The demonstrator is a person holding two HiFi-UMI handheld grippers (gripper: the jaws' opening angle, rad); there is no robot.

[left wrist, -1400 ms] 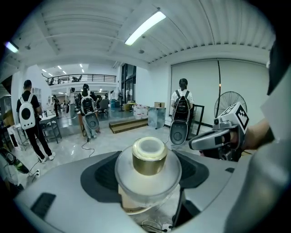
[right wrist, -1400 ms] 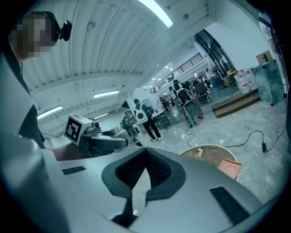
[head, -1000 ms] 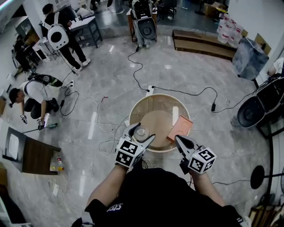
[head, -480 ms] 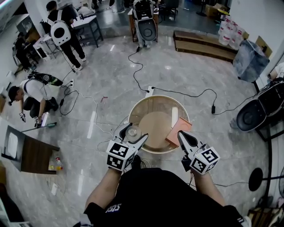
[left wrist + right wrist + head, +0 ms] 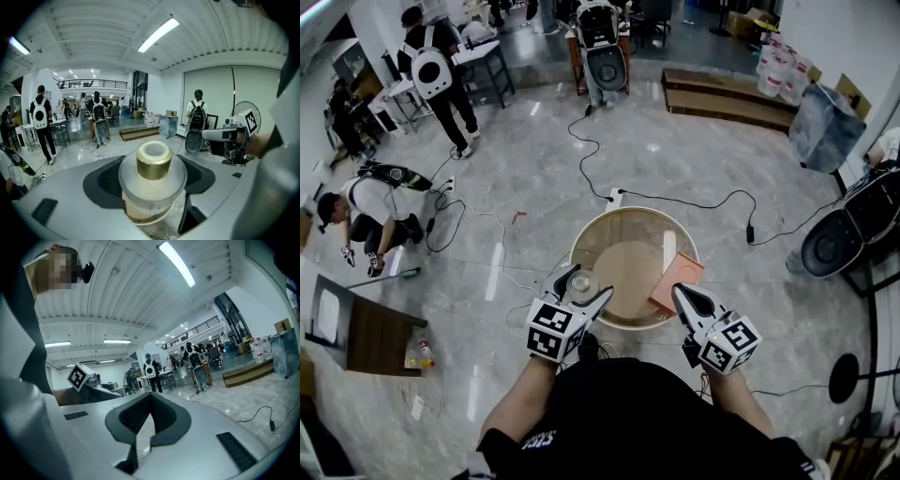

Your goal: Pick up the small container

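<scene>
Bottom of small container (image 5: 152, 180) hidden behind left gripper (image 5: 585, 282) jaws, clamped on it. Tiny & blurry from head view. Clear round jar w/ gold lid (image 5: 153, 163), at 7 o'clock edge of round table (image 5: 628, 230). Right gripper (image 5: 680, 293) jaws together, empty.

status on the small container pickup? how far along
Done: the left gripper has its jaws closed on the small container, a clear jar with a gold lid. In hand: it is held at the near-left edge of the round table, apparently raised, though clearance is hard to judge. The right gripper is shut and empty. Left: at most finishing the lift.
</scene>
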